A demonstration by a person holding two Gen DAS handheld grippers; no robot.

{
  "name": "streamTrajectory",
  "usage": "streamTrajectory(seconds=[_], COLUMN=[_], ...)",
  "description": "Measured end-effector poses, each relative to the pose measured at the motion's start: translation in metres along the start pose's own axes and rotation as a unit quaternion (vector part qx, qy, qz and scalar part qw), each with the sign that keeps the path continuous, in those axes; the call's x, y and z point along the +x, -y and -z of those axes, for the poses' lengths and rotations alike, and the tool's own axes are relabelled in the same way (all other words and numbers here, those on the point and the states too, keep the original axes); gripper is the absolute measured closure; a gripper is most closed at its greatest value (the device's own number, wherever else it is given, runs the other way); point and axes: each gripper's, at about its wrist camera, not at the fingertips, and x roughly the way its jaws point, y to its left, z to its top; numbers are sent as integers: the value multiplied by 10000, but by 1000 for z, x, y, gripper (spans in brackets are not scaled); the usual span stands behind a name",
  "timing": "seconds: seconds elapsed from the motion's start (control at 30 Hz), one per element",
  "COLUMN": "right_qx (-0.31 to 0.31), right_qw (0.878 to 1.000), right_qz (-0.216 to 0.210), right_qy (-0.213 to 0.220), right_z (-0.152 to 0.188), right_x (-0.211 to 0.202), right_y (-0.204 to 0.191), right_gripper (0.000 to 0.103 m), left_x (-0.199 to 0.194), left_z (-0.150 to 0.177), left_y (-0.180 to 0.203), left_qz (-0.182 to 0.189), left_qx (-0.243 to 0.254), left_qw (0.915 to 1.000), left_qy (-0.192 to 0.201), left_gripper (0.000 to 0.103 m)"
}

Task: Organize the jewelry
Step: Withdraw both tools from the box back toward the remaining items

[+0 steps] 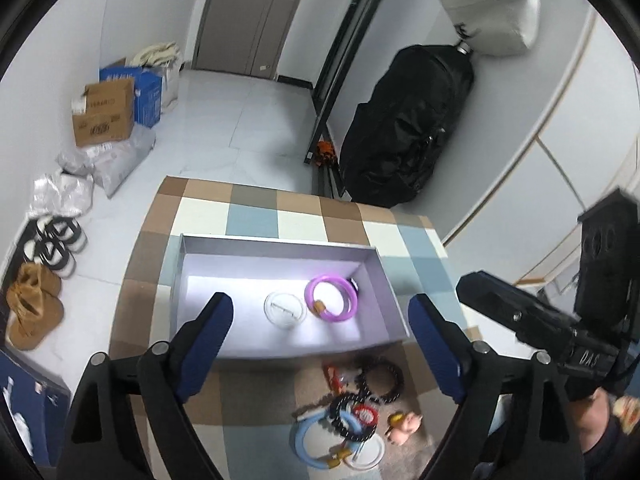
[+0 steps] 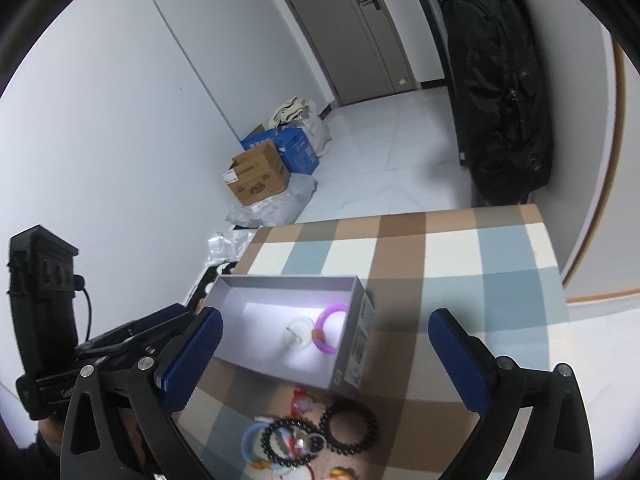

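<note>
Both tongs are standing wide with nothing between their pads. The left gripper (image 1: 320,344) is hovering over the near wall of the grey box (image 1: 384,304), which is lying open on the checked cloth (image 1: 256,216). Beyond its fingertips, inside the box, the purple bangle (image 1: 331,298) and a clear round piece (image 1: 285,308) are resting side by side. The right gripper (image 2: 326,350) is framing the same box from the other side. Nearer than both sets of fingertips, outside the box, a heap is waiting: black beaded bracelets (image 1: 380,376), a blue bangle (image 1: 316,444), a small pink figure (image 1: 406,424). Judged step: between placements. The next move calls for lowering one gripper onto a single heap piece.
</note>
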Motion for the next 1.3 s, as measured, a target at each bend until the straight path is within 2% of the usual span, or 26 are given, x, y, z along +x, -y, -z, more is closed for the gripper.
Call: streamTrajectory(seconds=[0.3, 0.43, 0.97, 1.1, 1.17, 1.3], right_qx=[-209, -357, -684, -805, -830, -894], right_qw=[9994, 9982, 9925, 9904, 9890, 9850], right_qz=[272, 409, 459, 400, 315, 155], right_qy=[-107, -245, -907, -1048, -1184, -1465], right_z=[25, 37, 79, 89, 95, 105], right_x=[-18, -22, -23, -21, -17, -6], right_y=[1, 2, 5, 4, 2, -2], right_gripper=[0, 0, 0, 1, 3, 16], left_x=[3, 1, 9, 10, 10, 9], left_z=[27, 36, 46, 47, 47, 49], left_y=[11, 18, 16, 18, 16, 9], left_qz=[-147, -207, -220, -291, -359, -447], left_qx=[186, 301, -98, -42, -42, -150], left_qw=[9992, 9987, 9971, 9959, 9958, 9950], left_qy=[-319, -344, -724, -852, -842, -877], left_gripper=[15, 15, 15, 15, 15, 15])
